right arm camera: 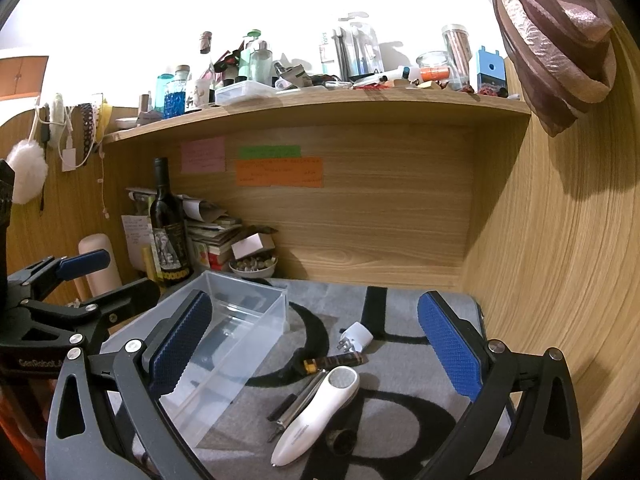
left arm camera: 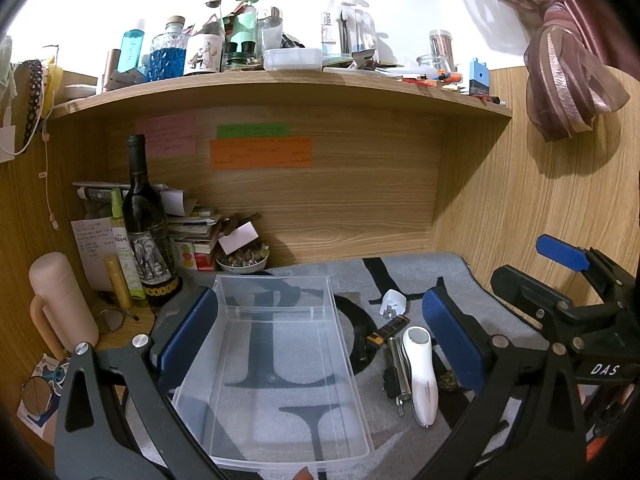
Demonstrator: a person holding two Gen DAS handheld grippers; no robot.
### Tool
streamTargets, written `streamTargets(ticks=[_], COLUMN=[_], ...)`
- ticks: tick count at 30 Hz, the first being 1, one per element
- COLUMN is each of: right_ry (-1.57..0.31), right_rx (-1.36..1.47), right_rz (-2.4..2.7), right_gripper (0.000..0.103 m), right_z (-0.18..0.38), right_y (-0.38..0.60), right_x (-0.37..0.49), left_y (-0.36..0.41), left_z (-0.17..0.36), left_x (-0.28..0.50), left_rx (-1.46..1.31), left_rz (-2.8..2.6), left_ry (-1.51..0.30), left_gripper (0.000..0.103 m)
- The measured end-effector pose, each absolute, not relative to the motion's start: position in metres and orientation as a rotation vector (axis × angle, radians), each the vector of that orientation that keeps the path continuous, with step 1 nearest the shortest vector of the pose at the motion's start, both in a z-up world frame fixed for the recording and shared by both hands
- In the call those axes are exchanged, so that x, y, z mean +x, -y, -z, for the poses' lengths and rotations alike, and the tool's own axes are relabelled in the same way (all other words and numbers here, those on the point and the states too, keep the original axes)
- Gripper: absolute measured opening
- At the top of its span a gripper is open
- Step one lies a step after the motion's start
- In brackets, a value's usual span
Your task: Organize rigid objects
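Spanning clear bin (left arm camera: 276, 364), left tool (left arm camera: 320, 340) spread wide, empty; bin's near edge cut off. Left-wrist view: white device (left arm camera: 420, 376) by right pad, hiding dark items.
Right-wrist view: right tool (right arm camera: 316, 352) released, device (right arm camera: 316, 412) between pads, bin (right arm camera: 236, 344) partly behind left pad.

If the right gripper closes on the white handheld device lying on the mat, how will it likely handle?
The white handheld device looks like glossy hard plastic, so probably stiff but somewhat slippery against the pads. Its tapered, curved body may pivot if pinched near the narrow end. It lies against a metal tool, which would probably get nudged. The right gripper is open.
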State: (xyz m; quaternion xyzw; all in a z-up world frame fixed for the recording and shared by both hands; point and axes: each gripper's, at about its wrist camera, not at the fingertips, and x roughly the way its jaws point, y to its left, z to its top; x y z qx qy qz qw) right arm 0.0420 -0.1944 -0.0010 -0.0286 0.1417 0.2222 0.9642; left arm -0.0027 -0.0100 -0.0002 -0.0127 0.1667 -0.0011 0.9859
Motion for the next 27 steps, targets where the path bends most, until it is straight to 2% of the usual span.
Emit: streamTargets(ticks=[27], right_ry=[-0.281], right_rx=[-0.048], right_rz=[-0.440], right_gripper=[0.103], right_z=[-0.0017], right_y=[0.1967], right_x=[0.0452], left_y=[0.0103], left_z=[-0.0015], left_x=[-0.0003], left_rx=[-0.030], left_rz=[0.013], left_ry=[-0.335], left_gripper=[0.103])
